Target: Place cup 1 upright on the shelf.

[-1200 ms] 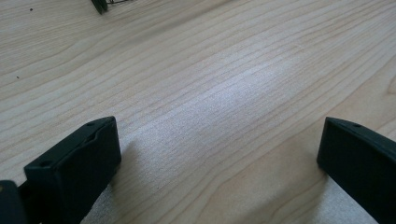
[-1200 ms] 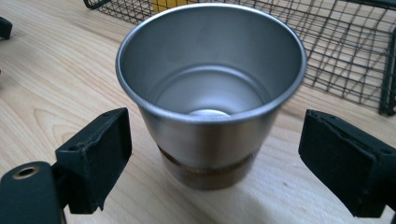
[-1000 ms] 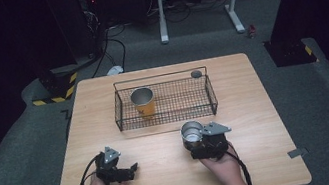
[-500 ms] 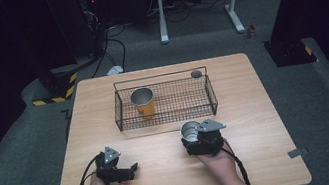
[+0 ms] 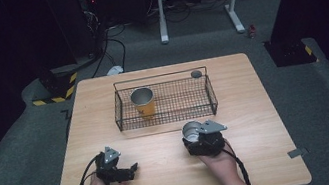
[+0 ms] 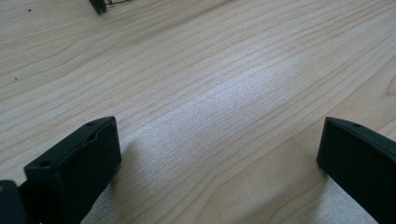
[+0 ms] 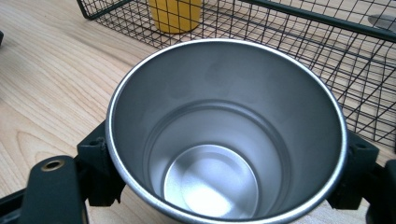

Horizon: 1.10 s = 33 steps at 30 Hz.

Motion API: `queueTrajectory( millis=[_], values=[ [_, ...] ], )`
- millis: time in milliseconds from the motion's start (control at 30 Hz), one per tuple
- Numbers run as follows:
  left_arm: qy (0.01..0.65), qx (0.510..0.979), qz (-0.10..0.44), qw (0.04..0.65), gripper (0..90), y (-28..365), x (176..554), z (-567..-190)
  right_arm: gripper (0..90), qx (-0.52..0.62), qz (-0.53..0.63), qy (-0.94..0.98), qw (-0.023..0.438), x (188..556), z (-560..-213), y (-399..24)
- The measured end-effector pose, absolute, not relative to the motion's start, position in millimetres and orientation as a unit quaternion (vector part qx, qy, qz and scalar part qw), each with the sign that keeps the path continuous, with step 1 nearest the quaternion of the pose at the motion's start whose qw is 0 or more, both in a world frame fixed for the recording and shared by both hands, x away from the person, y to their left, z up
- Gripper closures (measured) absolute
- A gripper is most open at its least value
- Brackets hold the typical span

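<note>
— What has changed over the last second?

— The right gripper (image 5: 200,140) has shifted a little toward the near edge of the table (image 5: 259,122), carrying the steel cup (image 5: 190,130) with it; the left gripper (image 5: 124,171) has not moved.

— Start near. What is the left one doing?

— It rests low at the near-left of the table, jaws spread wide with bare wood between them, holding nothing.

— And the right?

— Its jaws press on either side of the steel cup (image 7: 224,135), which is empty and upright, just in front of the wire basket (image 5: 167,118) but outside it.

— Farther back?

— Inside the basket, toward its left end, stands a yellow cup (image 5: 144,102) with a steel lining. A small grey disc (image 5: 196,73) lies on the table beyond the basket's far right corner.

— So which step is this?

— I judge it the carry: the cup is gripped, not yet placed. The next move likely calls for lifting it clear of the near basket wall, then lowering it upright onto free mesh to the right of the yellow cup before the jaws let go.
</note>
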<state>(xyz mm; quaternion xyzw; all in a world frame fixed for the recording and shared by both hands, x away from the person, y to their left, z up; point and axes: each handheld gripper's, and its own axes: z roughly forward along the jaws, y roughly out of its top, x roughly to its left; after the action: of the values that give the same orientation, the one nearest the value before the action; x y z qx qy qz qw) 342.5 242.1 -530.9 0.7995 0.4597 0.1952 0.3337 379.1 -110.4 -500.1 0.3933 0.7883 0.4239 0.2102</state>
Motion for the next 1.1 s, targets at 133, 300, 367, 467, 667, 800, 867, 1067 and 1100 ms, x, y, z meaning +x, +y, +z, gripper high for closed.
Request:
queueTrajectory(
  millis=[133, 300, 367, 467, 667, 800, 867, 1067, 1100],
  values=[
    [0.46, 0.8, 0.195, 0.334, 0.0, 242, 342, -531, 18.4, 0.392, 0.427, 0.785, 0.216, 377, -498, -114],
    [0.461, 0.799, 0.195, 0.334, 0.1, 242, 342, -531, 18.4, 0.399, 0.438, 0.775, 0.221, 375, -494, -121],
    [0.461, 0.799, 0.194, 0.334, 0.1, 242, 343, -531, 18.5, 0.404, 0.437, 0.772, 0.222, 374, -494, -123],
    [0.462, 0.799, 0.195, 0.333, 0.2, 242, 343, -531, 18.5, 0.41, 0.437, 0.771, 0.217, 374, -494, -125],
    [0.464, 0.797, 0.198, 0.331, 0.5, 241, 342, -530, 18.5, 0.41, 0.439, 0.767, 0.227, 370, -491, -129],
    [0.464, 0.798, 0.196, 0.331, 0.5, 241, 343, -530, 18.5, 0.411, 0.44, 0.764, 0.232, 367, -487, -131],
    [0.463, 0.798, 0.196, 0.333, 0.9, 241, 343, -530, 18.5, 0.412, 0.442, 0.761, 0.235, 366, -485, -131],
    [0.463, 0.797, 0.195, 0.334, 1.2, 242, 343, -530, 18.5, 0.414, 0.441, 0.76, 0.24, 362, -479, -135],
    [0.464, 0.797, 0.195, 0.334, 1.2, 242, 343, -530, 18.5, 0.415, 0.442, 0.759, 0.238, 361, -480, -137]
  ],
)
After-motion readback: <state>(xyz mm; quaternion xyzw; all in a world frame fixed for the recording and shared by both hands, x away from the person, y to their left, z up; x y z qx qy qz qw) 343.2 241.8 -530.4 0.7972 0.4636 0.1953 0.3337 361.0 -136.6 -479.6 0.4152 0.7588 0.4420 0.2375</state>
